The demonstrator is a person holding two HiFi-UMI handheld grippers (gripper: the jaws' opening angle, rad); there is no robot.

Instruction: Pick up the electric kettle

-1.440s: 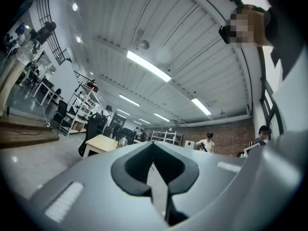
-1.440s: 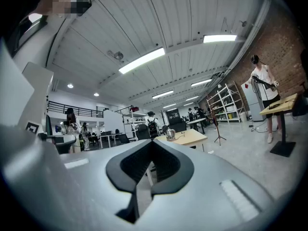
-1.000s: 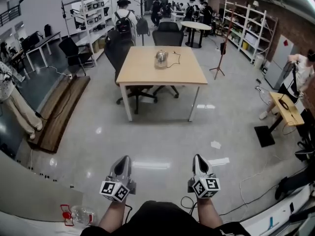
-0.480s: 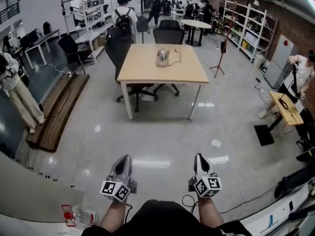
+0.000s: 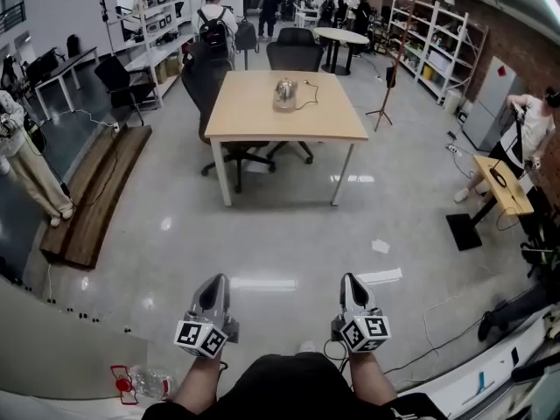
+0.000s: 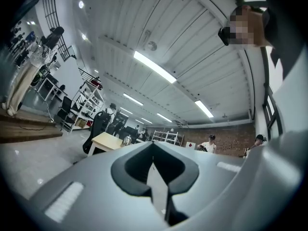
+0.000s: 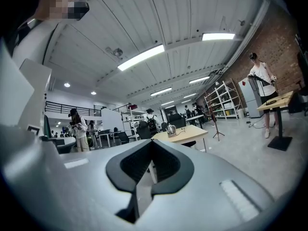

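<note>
The electric kettle (image 5: pixel 284 94) on the desk (image 5: pixel 254 128) stands far ahead, midway between left gripper (image 5: pixel 218 280) and right gripper (image 5: pixel 350 278); jaws together, empty.

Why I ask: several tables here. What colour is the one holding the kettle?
Light tan top, white legs; the table shows best in the head view.

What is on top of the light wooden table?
The electric kettle stands on the table, near its far edge. What lies directly under the kettle is covered by it.

The silvery electric kettle (image 5: pixel 284 94) stands apparently upright at the table's (image 5: pixel 254 121) far side.
</note>
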